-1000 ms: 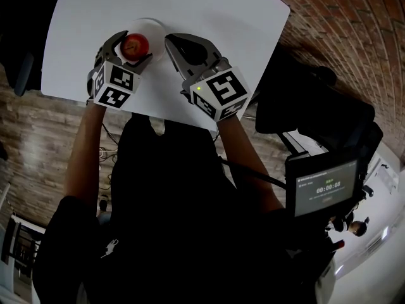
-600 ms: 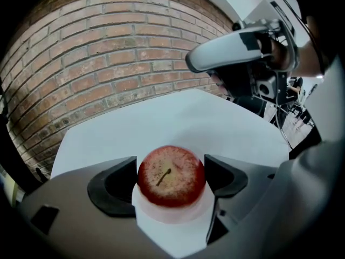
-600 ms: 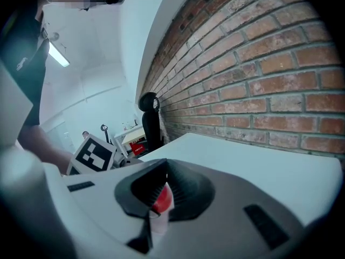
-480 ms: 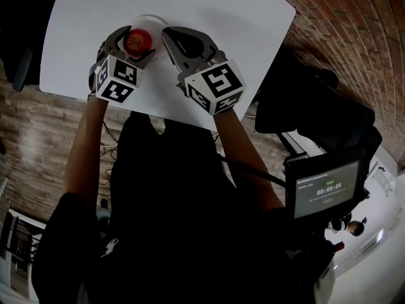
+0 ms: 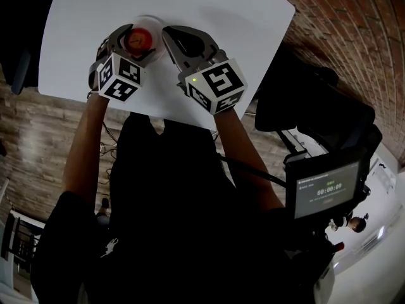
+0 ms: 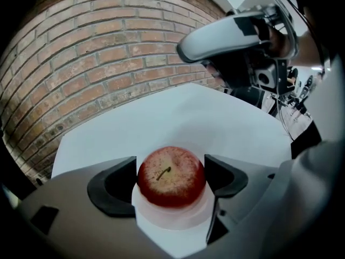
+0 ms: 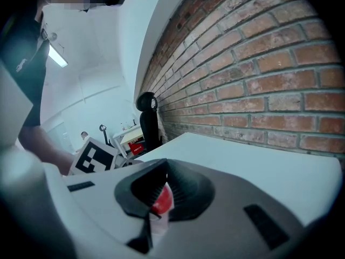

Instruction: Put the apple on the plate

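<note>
White counter (image 5: 221,18) against a brick wall (image 6: 108,63). The left claw (image 6: 171,178) grips the apple (image 6: 171,176), which seems set on the white plate (image 6: 172,221). The right claw (image 7: 156,198) waits closed and empty. Probably only release remains.

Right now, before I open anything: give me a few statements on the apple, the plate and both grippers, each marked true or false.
1. The apple sits between the left gripper's jaws, which are closed on it. True.
2. The right gripper holds the apple. False: it is empty, with its jaws together, beside the plate.
3. The apple is over the white plate. True.
4. The table is black. False: it is white.
</note>
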A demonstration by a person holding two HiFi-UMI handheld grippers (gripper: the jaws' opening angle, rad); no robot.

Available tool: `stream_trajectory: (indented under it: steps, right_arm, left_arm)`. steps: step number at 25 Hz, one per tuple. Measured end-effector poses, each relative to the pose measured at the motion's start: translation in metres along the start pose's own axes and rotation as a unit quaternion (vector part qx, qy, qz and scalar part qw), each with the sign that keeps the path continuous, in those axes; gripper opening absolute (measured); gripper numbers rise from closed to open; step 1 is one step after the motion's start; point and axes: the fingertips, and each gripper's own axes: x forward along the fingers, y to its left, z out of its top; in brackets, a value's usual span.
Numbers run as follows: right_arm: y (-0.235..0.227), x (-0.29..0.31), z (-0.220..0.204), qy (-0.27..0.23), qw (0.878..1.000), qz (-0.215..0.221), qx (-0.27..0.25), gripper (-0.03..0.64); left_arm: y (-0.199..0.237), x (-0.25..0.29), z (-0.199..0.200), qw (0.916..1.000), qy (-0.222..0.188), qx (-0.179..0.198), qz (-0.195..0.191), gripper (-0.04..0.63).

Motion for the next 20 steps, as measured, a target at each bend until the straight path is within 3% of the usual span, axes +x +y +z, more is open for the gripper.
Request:
stream_trajectory:
  steps: [6,20]
  right_arm:
    - [-0.0013,-0.0003,0.0015,-0.002,1.000,-0.003,0.002,0.005]
    - [-0.0050,-0.0032,0.0034,-0.009,1.000,-0.007,0.003,0.005]
  left_arm:
    - [-0.0038,0.0025,0.0007,0.9991,0.005,0.041,0.007,0.396]
    - [-0.0060,0.0070,-0.0008,0.9993,0.010,0.035,-0.008,0.396]
